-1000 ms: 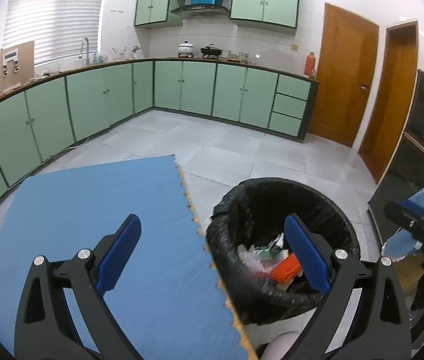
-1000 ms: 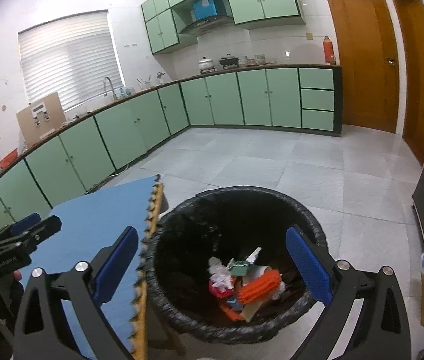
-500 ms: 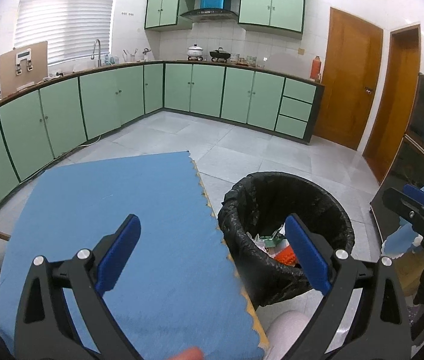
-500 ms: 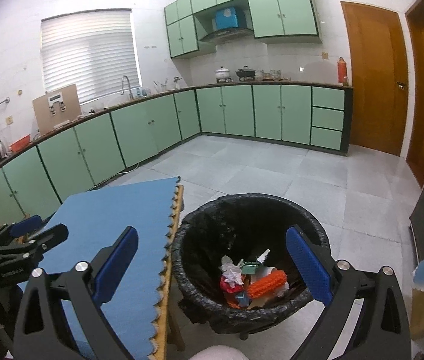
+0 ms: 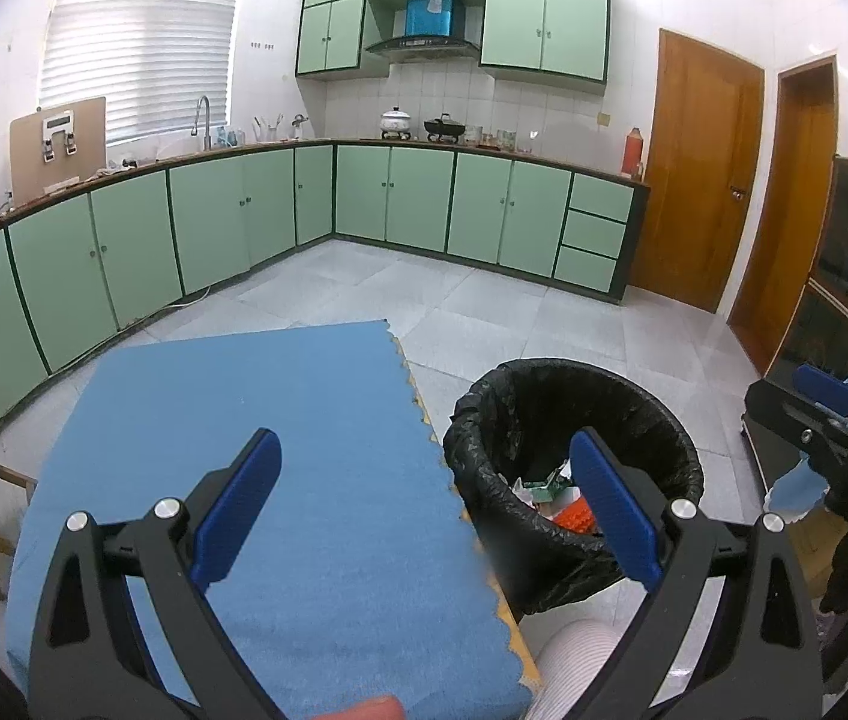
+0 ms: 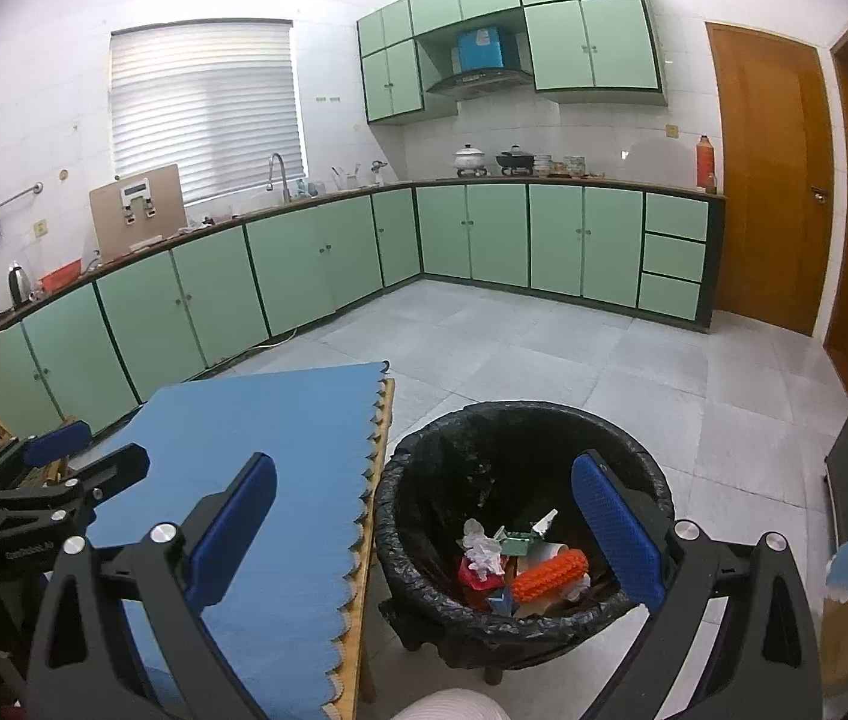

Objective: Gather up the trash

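Now higher | both grippers (image 5: 424, 498) (image 6: 424, 516) agape, empty | bin (image 6: 523, 420) seemingly farther

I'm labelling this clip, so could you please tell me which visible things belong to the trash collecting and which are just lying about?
Part of the job:
bin with black liner
orange ridged roller
crumpled white paper
left gripper, open
right gripper, open

Just lying about:
blue mat
white pot
electric kettle
red flask
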Tool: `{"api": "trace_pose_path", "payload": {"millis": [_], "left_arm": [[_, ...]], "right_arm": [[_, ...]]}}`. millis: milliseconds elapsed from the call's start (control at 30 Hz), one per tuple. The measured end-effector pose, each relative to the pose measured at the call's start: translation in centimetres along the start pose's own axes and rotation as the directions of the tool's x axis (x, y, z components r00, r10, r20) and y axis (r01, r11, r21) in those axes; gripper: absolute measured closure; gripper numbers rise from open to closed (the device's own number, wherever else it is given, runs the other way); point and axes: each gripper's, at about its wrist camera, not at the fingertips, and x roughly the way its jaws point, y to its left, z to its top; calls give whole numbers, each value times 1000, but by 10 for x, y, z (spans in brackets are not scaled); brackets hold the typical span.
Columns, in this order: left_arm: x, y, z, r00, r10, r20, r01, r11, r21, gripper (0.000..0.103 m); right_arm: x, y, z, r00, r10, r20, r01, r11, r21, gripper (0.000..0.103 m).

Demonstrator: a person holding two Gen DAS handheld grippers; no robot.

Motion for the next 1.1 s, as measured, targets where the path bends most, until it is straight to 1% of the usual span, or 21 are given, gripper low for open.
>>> {"api": "trace_pose_path", "payload": {"millis": [500,1100], "left_arm": [[-8,2,-1,1000,3,22,-3,1000,-2,9],[-10,5,-1,1000,4,18,-4,1000,-8,9]], "right_arm": [[-2,3,-1,1000,6,2,-6,1000,-11,6],[-1,6,0,1000,11,1,-11,1000,-18,6]]}}
